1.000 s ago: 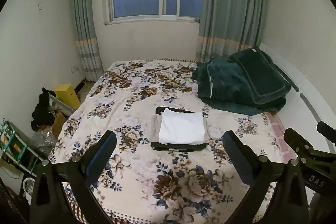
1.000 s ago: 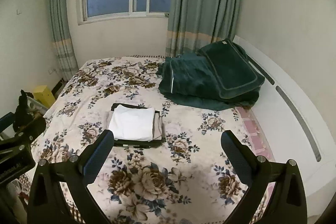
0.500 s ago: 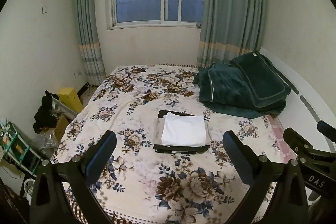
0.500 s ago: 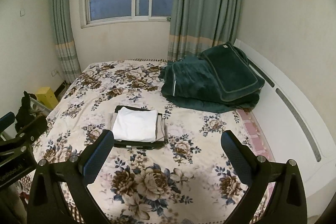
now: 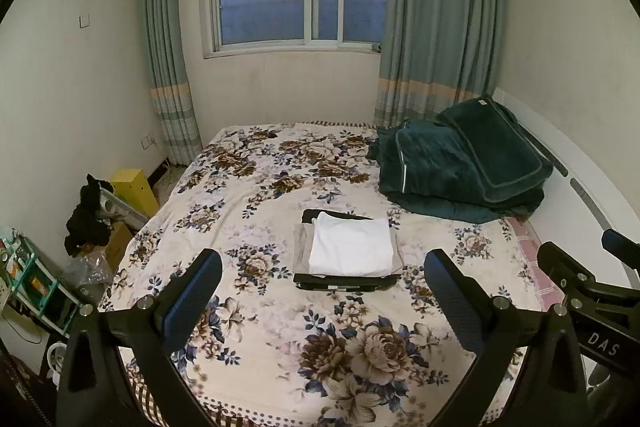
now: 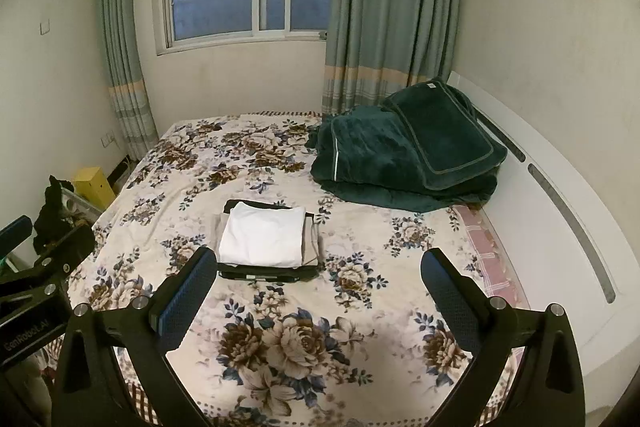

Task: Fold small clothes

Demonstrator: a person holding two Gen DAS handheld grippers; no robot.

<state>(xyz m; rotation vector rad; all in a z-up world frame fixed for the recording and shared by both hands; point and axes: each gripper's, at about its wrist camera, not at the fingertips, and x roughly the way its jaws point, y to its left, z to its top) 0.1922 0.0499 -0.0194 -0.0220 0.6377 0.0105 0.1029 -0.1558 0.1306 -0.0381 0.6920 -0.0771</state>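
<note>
Left gripper (image 5: 322,281): it is hanging above the near edge of the bed (image 5: 256,203), its jaws spread wide and holding nothing; its blue pads (image 5: 192,297) are showing bare on both sides.

Stack of clothes (image 5: 348,253): it is sitting near the middle of the bed, slightly toward the near edge. A white piece (image 5: 352,245) is lying folded on top, a beige piece (image 5: 301,247) is peeking out under it, and a black piece (image 5: 340,283) is lying at the bottom. All edges are looking squared.

Right gripper (image 6: 318,279): it is hovering just beside the left one over the near edge of the bed, jaws wide apart and empty. Neither gripper is touching the stack.

Green blankets (image 6: 404,151): they are lying piled at the far right corner of the bed, against the white headboard (image 6: 560,211), well apart from the stack.

Floor clutter: a yellow box (image 5: 134,189) and a dark bundle (image 5: 86,215) are sitting off the left edge of the bed.

Step in hand: judging by the tidy stack and the empty grippers held away from it, the folding is looking finished, or the person is pausing between garments.

Next move: no loose small garment is showing on the bed, so the person is likely needing to fetch another piece from outside the view, or to leave the stack as it is. Any further touch is calling for a light grip at a corner so the layers are not sliding.
</note>
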